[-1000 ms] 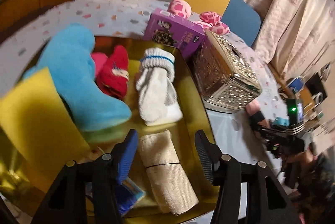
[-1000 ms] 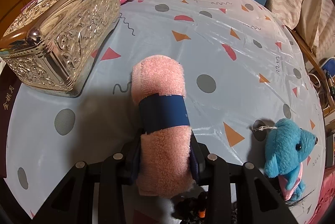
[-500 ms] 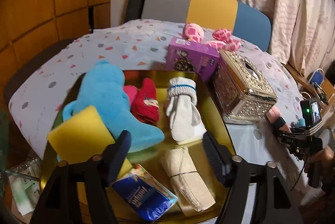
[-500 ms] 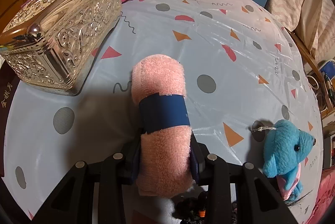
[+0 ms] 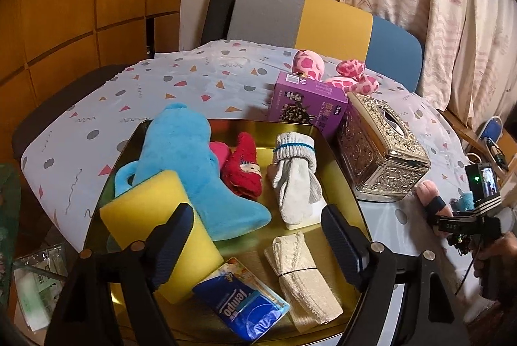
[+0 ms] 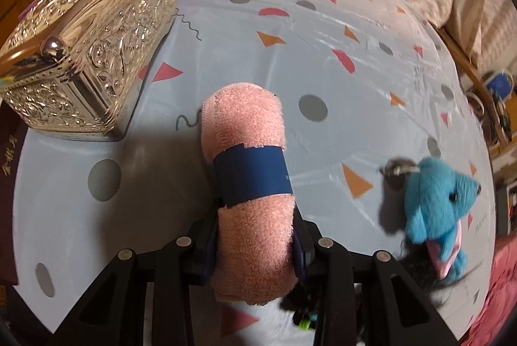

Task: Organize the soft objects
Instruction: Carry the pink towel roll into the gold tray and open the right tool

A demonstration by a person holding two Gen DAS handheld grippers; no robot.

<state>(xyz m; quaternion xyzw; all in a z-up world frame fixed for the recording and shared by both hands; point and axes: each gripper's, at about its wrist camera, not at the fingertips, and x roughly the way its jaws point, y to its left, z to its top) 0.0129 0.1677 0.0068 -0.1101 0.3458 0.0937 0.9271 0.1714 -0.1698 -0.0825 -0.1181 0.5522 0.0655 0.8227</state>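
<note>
Both grippers differ — my right gripper (image 6: 255, 242) clamps the pink roll (image 6: 248, 171) for the tray (image 5: 342, 162); my left gripper (image 5: 255, 236) is opening, empty, above it.

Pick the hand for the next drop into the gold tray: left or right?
Right. Its hand-held gripper already clamps the pink towel roll; the left hand-held gripper is opening, empty, above the gold tray.

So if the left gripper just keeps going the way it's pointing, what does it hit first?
Most likely the white mitten lying in the gold tray, though depth is hard to judge. The left gripper holds nothing, its jaws opening, and the beige rolled cloth lies lower between them, probably under that line.
</note>
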